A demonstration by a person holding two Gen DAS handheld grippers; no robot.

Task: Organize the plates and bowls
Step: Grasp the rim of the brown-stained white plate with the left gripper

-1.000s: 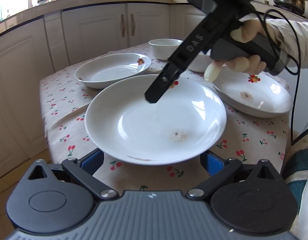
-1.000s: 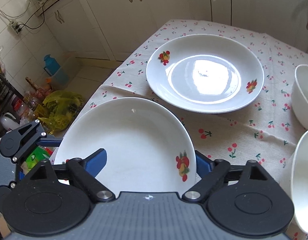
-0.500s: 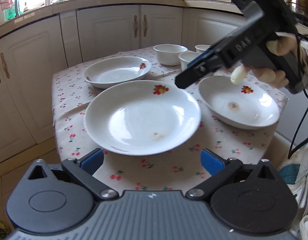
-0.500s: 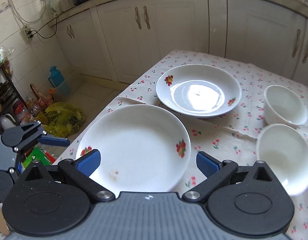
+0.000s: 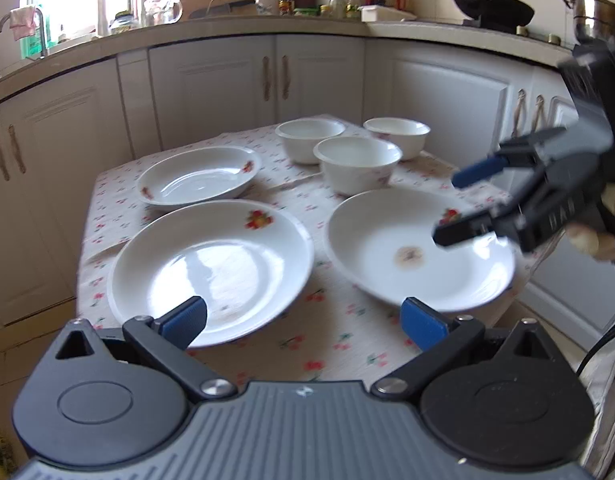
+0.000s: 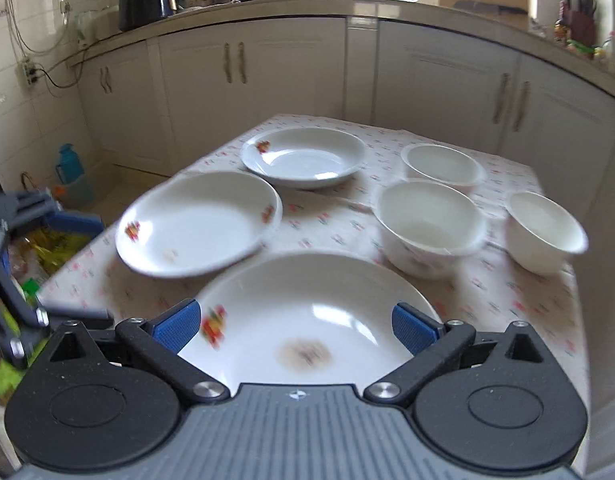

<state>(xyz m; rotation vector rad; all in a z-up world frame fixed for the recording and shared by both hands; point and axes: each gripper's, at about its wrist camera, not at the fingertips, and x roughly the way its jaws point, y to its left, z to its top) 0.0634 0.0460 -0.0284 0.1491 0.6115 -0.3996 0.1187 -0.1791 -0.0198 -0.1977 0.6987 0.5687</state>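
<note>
Both tools are pulling back from the near plate (image 5: 211,268), which is now lying free on the desk (image 5: 339,344). Left tool (image 5: 303,320) and right tool (image 6: 295,326) are gaping wide, grasping nothing. Judging by this, stacking is just starting: next, one tool is needing to clamp a plate rim, perhaps the stained plate (image 6: 307,320).

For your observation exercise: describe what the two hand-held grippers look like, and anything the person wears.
Both grippers, left and right, have dark grey ribbed bodies, round black discs, black arms with silver screws and blue pads. The right one's side carries pale letters, a black cable below. No clothing shows clearly.
</note>
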